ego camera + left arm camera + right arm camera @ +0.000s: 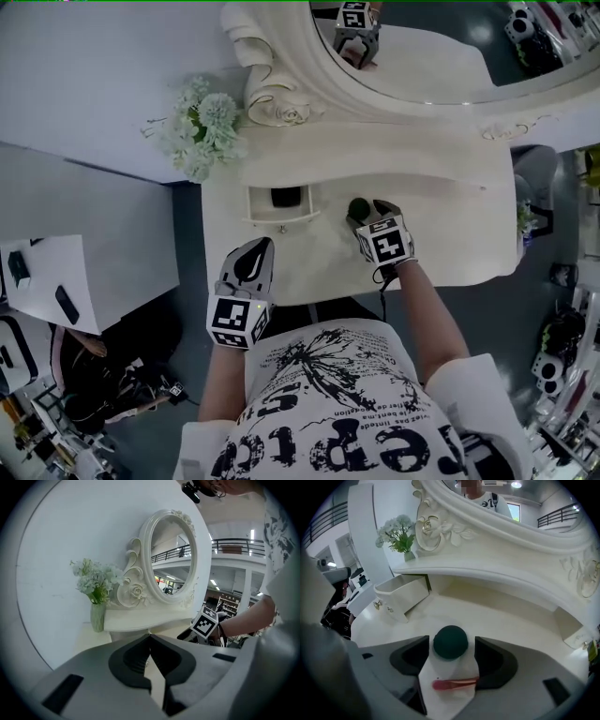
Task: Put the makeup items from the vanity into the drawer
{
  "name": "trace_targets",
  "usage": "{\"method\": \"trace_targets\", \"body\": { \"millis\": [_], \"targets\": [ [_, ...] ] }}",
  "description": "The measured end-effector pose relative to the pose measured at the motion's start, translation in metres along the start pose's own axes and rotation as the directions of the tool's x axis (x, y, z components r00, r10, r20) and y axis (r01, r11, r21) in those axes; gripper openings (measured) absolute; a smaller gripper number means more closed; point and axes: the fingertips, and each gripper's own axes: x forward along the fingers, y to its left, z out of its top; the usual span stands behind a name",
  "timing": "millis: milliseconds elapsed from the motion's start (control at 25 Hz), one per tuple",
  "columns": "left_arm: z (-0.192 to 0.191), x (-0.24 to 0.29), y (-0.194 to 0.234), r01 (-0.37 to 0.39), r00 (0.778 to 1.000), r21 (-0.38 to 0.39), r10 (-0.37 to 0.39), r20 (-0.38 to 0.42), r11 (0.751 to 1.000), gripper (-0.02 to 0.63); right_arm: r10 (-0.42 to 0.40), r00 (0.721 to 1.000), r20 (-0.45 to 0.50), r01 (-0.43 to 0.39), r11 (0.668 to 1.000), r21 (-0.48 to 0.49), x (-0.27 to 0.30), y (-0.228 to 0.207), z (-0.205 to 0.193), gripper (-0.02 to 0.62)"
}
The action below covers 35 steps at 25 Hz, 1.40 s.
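A dark green round makeup item [358, 207] [450, 641] sits on the white vanity top [450, 234]. My right gripper [366, 212] [451, 646] is open around it, with a small gap on each side. A thin pink-red stick [454, 683] shows low between the same jaws. The vanity drawer [281, 214] [401, 595] stands pulled open to the left, with a black item [286, 197] inside. My left gripper [261, 246] [150, 635] hovers near the vanity's front edge below the drawer, shut with nothing in it.
An oval mirror [422, 47] [171, 557] in a carved white frame rises behind a raised shelf [487, 576]. A vase of pale flowers [202, 127] [96, 583] stands at the shelf's left end. A white side table [56, 281] with dark items sits at left.
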Motion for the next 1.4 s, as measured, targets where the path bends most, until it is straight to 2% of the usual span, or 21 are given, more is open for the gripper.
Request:
{"method": "trace_targets", "body": {
  "millis": [160, 240, 400, 560, 760, 880, 1080, 1200, 1320, 1400],
  "targets": [
    [-0.006, 0.001, 0.000, -0.021, 1.000, -0.013, 0.021, -0.013, 1.000, 0.020, 0.010, 1.000, -0.016, -0.010, 1.000, -0.022, 0.003, 0.003, 0.000, 0.235],
    [-0.006, 0.001, 0.000, -0.027, 1.000, -0.013, 0.027, -0.009, 1.000, 0.020, -0.003, 1.000, -0.023, 0.002, 0.999, -0.034, 0.002, 0.002, 0.000, 0.062],
    [0.002, 0.001, -0.002, -0.034, 0.999, -0.009, 0.035, 0.014, 0.999, 0.020, -0.003, 1.000, 0.006, 0.004, 0.998, -0.057, -0.006, 0.002, 0.008, 0.060],
    [0.010, -0.005, 0.003, -0.053, 0.998, -0.008, 0.053, 0.040, 0.999, 0.020, 0.022, 0.997, 0.077, -0.017, 0.997, -0.073, -0.023, 0.012, 0.036, 0.060],
    [0.016, -0.023, 0.011, -0.087, 0.994, -0.019, 0.088, 0.070, 0.996, 0.020, 0.094, 0.984, 0.150, -0.071, 0.987, -0.147, -0.039, 0.049, 0.080, 0.060],
    [0.018, -0.039, 0.022, -0.114, 0.988, -0.059, 0.120, 0.093, 0.992, 0.020, 0.150, 0.974, 0.172, -0.111, 0.970, -0.216, -0.038, 0.077, 0.099, 0.060],
    [0.014, -0.067, 0.043, -0.188, 0.974, -0.094, 0.198, 0.111, 0.978, 0.020, 0.237, 0.958, 0.162, -0.177, 0.933, -0.314, -0.032, 0.124, 0.117, 0.060],
    [0.009, -0.082, 0.052, -0.223, 0.965, -0.110, 0.235, 0.115, 0.969, 0.020, 0.261, 0.959, 0.114, -0.211, 0.919, -0.333, -0.023, 0.145, 0.117, 0.063],
    [0.003, -0.097, 0.058, -0.253, 0.956, -0.129, 0.269, 0.118, 0.959, 0.020, 0.286, 0.956, 0.072, -0.246, 0.909, -0.337, -0.013, 0.163, 0.117, 0.115],
    [-0.002, -0.106, 0.061, -0.276, 0.949, -0.142, 0.293, 0.119, 0.951, 0.020, 0.293, 0.953, 0.073, -0.253, 0.907, -0.337, -0.009, 0.171, 0.120, 0.205]
  ]
}}
